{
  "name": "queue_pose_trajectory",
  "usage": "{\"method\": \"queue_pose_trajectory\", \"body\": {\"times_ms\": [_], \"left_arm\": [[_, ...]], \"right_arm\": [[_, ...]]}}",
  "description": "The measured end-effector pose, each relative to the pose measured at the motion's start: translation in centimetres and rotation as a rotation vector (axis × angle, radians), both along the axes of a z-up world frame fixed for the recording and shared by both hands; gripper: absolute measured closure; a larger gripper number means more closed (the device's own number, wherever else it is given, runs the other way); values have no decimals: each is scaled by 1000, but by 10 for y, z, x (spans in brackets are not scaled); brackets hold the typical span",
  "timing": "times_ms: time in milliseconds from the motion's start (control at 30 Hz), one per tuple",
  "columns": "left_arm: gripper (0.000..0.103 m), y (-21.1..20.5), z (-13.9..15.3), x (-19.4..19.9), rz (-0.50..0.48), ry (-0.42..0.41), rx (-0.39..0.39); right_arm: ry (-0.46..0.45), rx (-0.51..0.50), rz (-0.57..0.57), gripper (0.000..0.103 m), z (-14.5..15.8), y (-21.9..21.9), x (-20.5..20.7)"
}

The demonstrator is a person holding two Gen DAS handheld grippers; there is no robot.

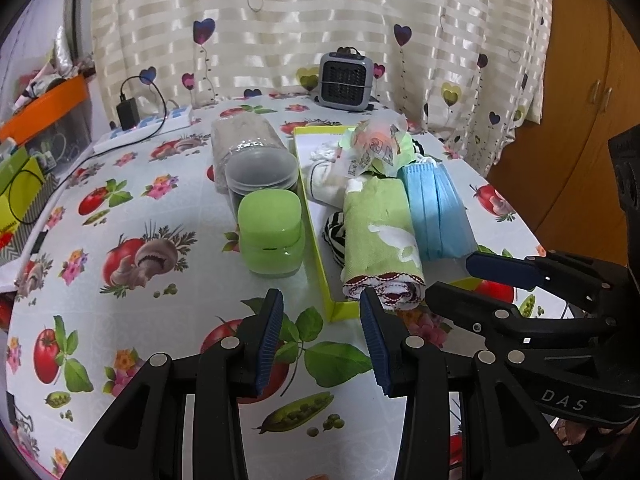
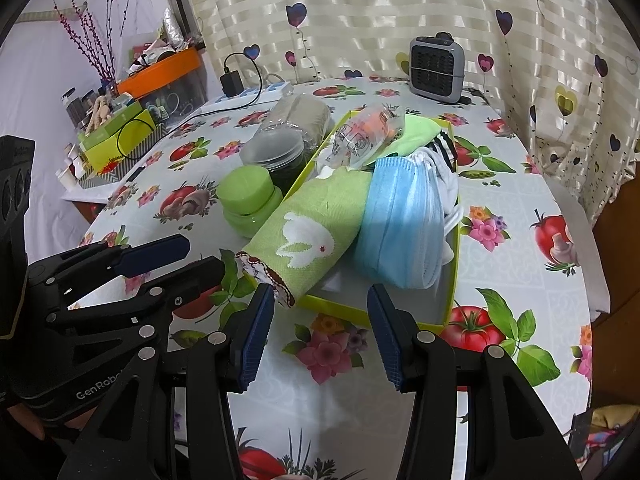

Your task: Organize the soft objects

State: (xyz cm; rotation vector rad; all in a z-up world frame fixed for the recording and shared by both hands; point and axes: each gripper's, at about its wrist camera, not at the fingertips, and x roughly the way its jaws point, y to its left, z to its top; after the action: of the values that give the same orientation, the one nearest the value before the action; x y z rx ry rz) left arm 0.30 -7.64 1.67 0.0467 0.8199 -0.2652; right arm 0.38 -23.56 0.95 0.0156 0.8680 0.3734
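Just beyond left gripper (image 1: 326,344) and right gripper (image 2: 320,334), both spread wide, empty: rolled green towel (image 2: 310,236) in tray (image 2: 450,304).

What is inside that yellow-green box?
The box holds a rolled green rabbit towel, a stack of blue masks, white cloth, a striped piece and a clear packet. Whatever lies beneath them is covered.
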Motion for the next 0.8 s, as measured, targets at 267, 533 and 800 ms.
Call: {"method": "queue_pose_trajectory", "body": {"times_ms": [267,533,800], "left_arm": [[64,-1,-1,-3,-4,-18,27],[64,-2,-1,-3,-3,-15,25],[64,-2,-1,-3,-3,-15,27]], "right_arm": [[0,-1,0,53,0,0,1],[1,-2,1,53,0,0,1],[1,-3,1,53,0,1,1]]}}
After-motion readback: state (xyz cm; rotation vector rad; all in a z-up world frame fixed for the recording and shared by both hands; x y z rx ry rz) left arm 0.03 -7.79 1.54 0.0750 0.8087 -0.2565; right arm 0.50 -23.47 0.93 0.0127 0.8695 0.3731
